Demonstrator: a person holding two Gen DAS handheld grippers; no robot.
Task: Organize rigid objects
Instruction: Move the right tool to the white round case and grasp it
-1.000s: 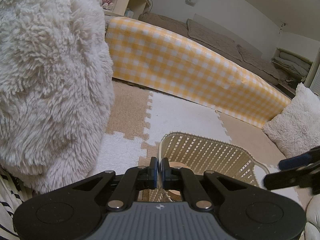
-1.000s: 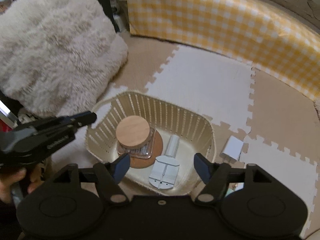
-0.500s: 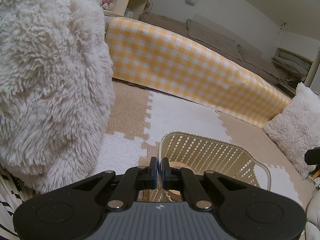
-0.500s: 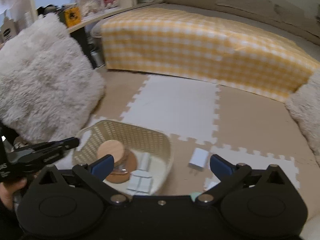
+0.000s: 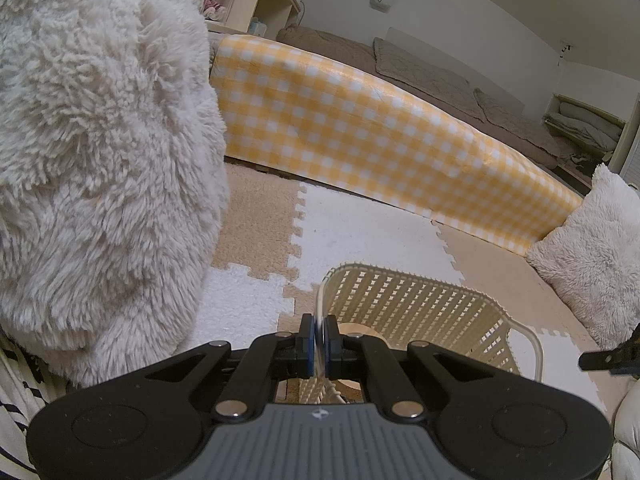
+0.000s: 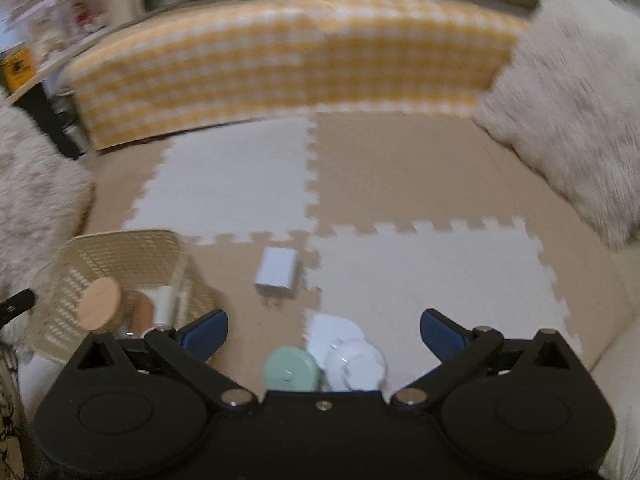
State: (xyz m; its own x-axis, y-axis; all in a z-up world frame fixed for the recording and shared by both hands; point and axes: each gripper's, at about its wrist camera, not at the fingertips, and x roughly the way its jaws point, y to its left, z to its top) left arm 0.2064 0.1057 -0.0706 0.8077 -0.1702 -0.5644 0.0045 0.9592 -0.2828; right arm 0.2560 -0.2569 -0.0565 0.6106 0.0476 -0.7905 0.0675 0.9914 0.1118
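Two grippers are at work for us: our left gripper (image 5: 319, 344) is pinched on the rim of the cream slatted basket (image 5: 404, 304), steadying it, and that grip looks the same as a second ago. What has changed is the right gripper (image 6: 324, 330): a second ago we had it over the basket with its fingers spread above the wooden-lidded jar (image 6: 100, 310); now it has swung away to the right, fingers spread wide and holding nothing, and the blur in its view tells us it is moving fast. We judge that this means we are going for the next loose piece. The candidates lie on the floor beside the basket: a small white box-like block (image 6: 277, 267) a little ahead, and nearer to us a mint-green round piece (image 6: 290, 370) touching a white rounded object (image 6: 354, 362), both too blurred to name. Inside the basket we can make out the jar and something pale next to it. Everything rests on a floor of interlocking beige and white foam mats (image 6: 400, 176). Behind runs a long yellow-checked pad (image 5: 360, 120), shaggy white cushions (image 5: 92, 152) flank both sides, and wooden shelves (image 5: 260, 4) stand in the far corner.
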